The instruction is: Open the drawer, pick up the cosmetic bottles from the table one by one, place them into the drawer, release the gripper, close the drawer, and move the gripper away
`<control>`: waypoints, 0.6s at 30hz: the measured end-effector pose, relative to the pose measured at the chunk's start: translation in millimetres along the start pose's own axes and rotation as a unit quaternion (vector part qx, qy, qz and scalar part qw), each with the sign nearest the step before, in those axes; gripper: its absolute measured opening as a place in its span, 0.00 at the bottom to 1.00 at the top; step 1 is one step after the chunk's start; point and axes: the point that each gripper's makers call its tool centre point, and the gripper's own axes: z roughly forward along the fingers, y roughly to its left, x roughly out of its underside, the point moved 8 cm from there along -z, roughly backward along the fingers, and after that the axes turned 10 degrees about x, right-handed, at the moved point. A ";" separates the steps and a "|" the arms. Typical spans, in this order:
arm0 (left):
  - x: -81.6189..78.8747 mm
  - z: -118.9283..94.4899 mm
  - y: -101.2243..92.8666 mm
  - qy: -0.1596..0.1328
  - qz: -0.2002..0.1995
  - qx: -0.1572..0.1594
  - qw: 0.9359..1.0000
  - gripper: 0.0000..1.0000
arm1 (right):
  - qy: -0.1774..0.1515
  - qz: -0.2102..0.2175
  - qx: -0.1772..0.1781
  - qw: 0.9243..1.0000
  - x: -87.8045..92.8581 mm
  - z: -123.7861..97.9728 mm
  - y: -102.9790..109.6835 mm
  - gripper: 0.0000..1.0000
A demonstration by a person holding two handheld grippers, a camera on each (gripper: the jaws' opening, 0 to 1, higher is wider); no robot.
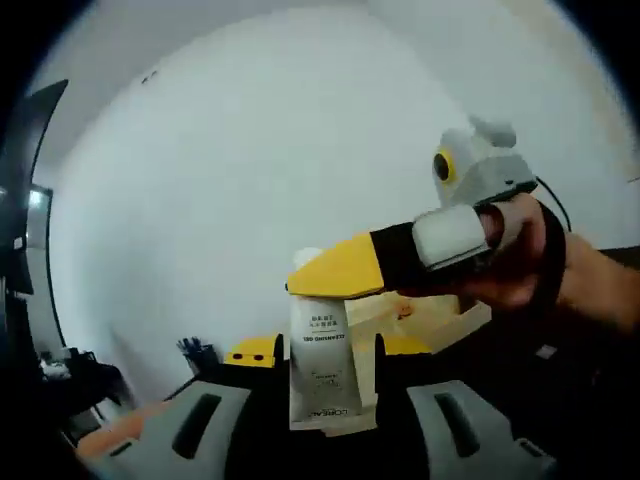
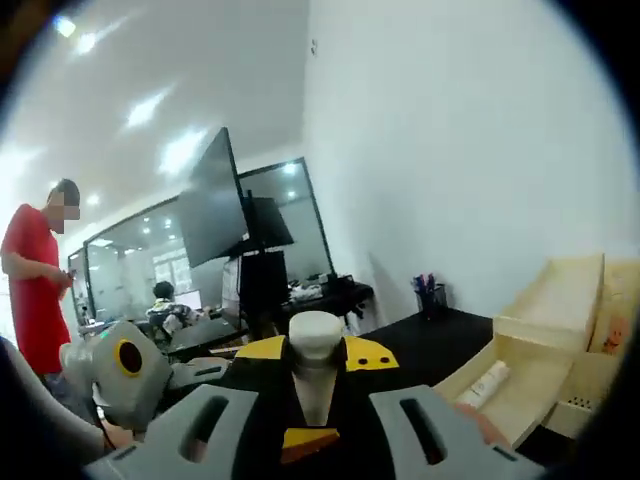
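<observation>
Left claw (image 1: pixel 322 425): pinches a white tube (image 1: pixel 321 370), cap up, at 6 o'clock. Right claw (image 2: pixel 316 425): pinches the same tube's capped end (image 2: pixel 315 340); its yellow jaw crosses the left gripper view at 3 o'clock. Drawer (image 2: pixel 545 345): open, pale wood, 4 o'clock in the right gripper view, one bottle (image 2: pixel 487 383) lying inside. Risk: both claws hold one tube; uneven release may drop it short of the drawer. The right gripper view adds the office and a person in red (image 2: pixel 38 275).

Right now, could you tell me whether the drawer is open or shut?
Open: in the right gripper view the drawer is pulled out, its inside exposed, with a bottle lying in it.
</observation>
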 end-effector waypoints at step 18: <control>-5.6 -5.2 5.6 0.013 -0.014 -0.020 1.000 0.19 | -0.016 -0.036 0.015 0.999 -4.4 -2.0 14.8 0.17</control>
